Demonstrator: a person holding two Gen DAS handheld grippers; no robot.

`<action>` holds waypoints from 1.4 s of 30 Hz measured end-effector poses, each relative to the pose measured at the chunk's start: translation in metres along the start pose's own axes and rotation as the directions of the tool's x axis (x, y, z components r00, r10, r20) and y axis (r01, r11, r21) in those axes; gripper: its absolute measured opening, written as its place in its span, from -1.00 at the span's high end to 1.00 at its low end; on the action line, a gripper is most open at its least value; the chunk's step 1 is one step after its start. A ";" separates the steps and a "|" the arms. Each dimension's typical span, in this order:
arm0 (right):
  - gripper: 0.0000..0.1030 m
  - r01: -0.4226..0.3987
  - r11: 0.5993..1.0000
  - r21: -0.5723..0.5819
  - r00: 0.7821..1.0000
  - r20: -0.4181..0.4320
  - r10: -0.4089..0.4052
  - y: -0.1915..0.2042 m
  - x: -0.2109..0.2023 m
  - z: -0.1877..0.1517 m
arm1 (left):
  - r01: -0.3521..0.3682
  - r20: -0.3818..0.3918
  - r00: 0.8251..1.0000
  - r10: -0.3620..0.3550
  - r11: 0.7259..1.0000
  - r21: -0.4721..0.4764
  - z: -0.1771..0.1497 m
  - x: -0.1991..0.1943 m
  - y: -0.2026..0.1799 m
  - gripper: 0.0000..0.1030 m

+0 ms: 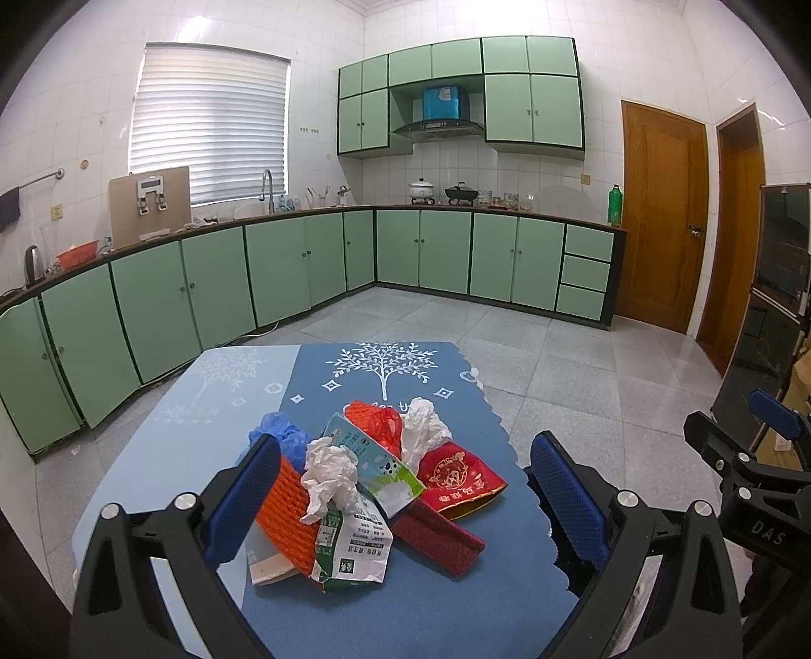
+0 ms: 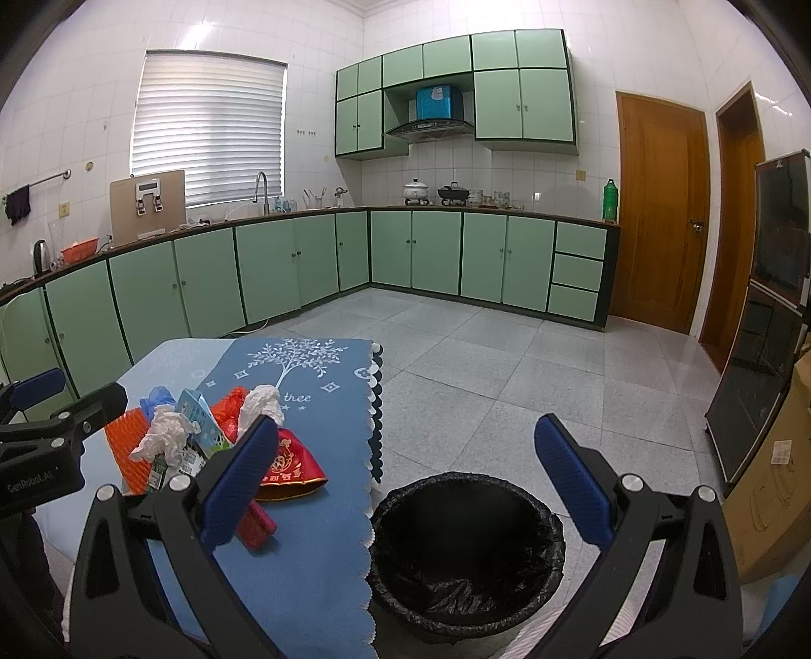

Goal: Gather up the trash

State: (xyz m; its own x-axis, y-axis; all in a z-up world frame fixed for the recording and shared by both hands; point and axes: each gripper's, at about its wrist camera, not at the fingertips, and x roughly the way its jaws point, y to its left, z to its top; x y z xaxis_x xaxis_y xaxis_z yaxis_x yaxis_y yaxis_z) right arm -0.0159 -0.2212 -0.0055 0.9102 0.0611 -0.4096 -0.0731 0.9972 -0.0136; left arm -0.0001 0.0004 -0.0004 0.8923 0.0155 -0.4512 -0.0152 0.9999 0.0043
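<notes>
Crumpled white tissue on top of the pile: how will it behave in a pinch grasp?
The crumpled white tissue looks very light and soft, so it will likely squash flat between the jaws. It rests loose on the milk carton, so a nudge would probably shift it. Not fragile; unlikely to roll far.

1. Even, fairly bright daylight comes through the window blinds (image 1: 210, 126).
2. Glare streaks the wall tiles (image 2: 203, 30).
3. Both views bend strongly outward, with black corners.
4. Focus is sharp.
</notes>
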 end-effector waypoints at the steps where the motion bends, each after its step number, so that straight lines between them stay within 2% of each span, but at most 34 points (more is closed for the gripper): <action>1: -0.91 0.000 1.000 0.000 1.000 0.000 0.000 0.000 0.000 0.000 | 0.000 0.000 1.000 0.000 1.000 0.001 0.000 0.000 0.000 -0.88; 42: -0.91 -0.004 1.000 0.012 1.000 -0.010 0.005 0.003 0.004 -0.002 | -0.006 -0.002 1.000 0.006 1.000 0.000 -0.002 0.003 0.004 -0.88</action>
State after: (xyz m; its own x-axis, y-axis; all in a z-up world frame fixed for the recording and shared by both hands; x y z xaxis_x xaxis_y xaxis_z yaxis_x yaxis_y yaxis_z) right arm -0.0135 -0.2176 -0.0086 0.9057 0.0653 -0.4188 -0.0723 0.9974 -0.0010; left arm 0.0016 0.0039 -0.0033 0.8911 0.0220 -0.4532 -0.0208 0.9998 0.0075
